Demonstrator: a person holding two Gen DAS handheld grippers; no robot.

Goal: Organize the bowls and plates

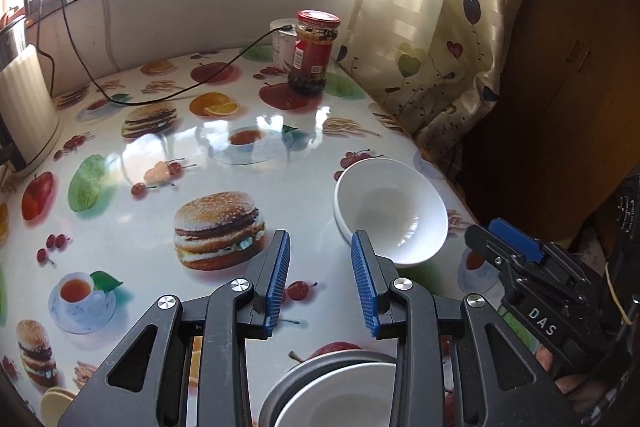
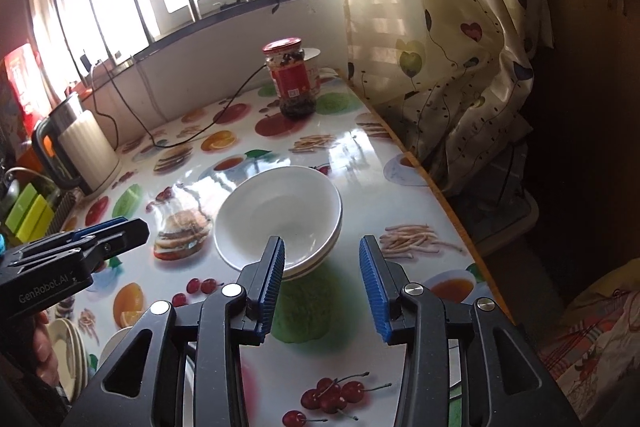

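Two glossy white nested bowls [image 2: 280, 215] stand near the right edge of the food-print table surface [image 2: 352, 147], the upper one sitting slightly tilted. The left gripper [image 1: 320, 281] and right gripper [image 2: 322, 287] both hover with fingers apart, holding nothing. Only the left wrist view shows a grey-rimmed plate [image 1: 332, 393] at the near edge; only the right shows stacked cream plates [image 2: 74, 355].

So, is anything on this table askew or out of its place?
Little. The stacked white bowls sit slightly off-centre on each other, upper rim overhanging. A black cable trails loose across the tablecloth toward the red-lidded jar. Nothing spilled or broken shows.
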